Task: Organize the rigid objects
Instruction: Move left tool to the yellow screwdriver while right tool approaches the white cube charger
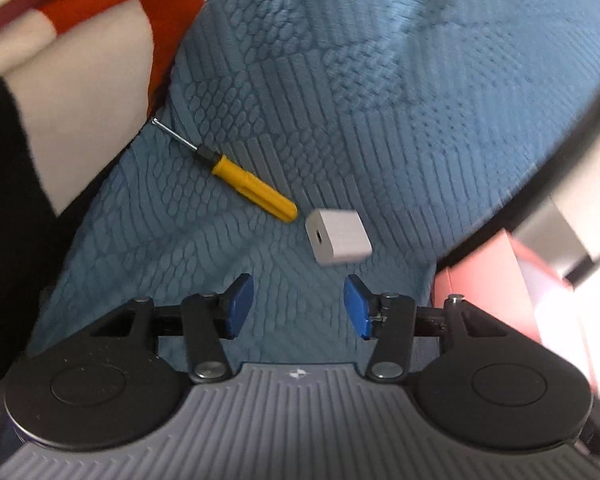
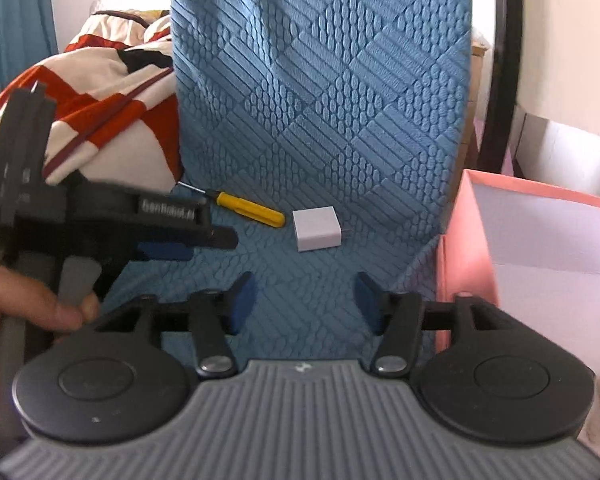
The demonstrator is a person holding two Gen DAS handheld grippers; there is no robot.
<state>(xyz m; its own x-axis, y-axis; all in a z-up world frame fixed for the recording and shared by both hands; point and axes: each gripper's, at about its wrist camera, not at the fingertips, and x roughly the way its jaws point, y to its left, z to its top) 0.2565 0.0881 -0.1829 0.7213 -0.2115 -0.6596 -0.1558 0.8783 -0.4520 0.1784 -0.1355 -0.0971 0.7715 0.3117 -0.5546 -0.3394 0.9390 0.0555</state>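
Note:
A yellow-handled screwdriver (image 1: 244, 182) lies on the blue textured bedspread (image 1: 360, 100), its metal tip toward the folded blanket. A white charger block (image 1: 338, 236) lies just right of the handle end. My left gripper (image 1: 299, 306) is open and empty, just short of the charger. In the right wrist view the screwdriver (image 2: 250, 208) and charger (image 2: 318, 230) lie ahead on the bedspread (image 2: 320, 100). My right gripper (image 2: 305, 304) is open and empty, a little nearer than the charger. The left gripper (image 2: 168, 250) shows at the left, held by a hand.
A pink box with a white inside (image 2: 540, 248) stands at the right, against the bed edge; it also shows in the left wrist view (image 1: 496, 280). A red, white and black blanket (image 2: 100, 108) is piled at the left (image 1: 80, 60). A dark pole (image 2: 504, 60) rises at the right.

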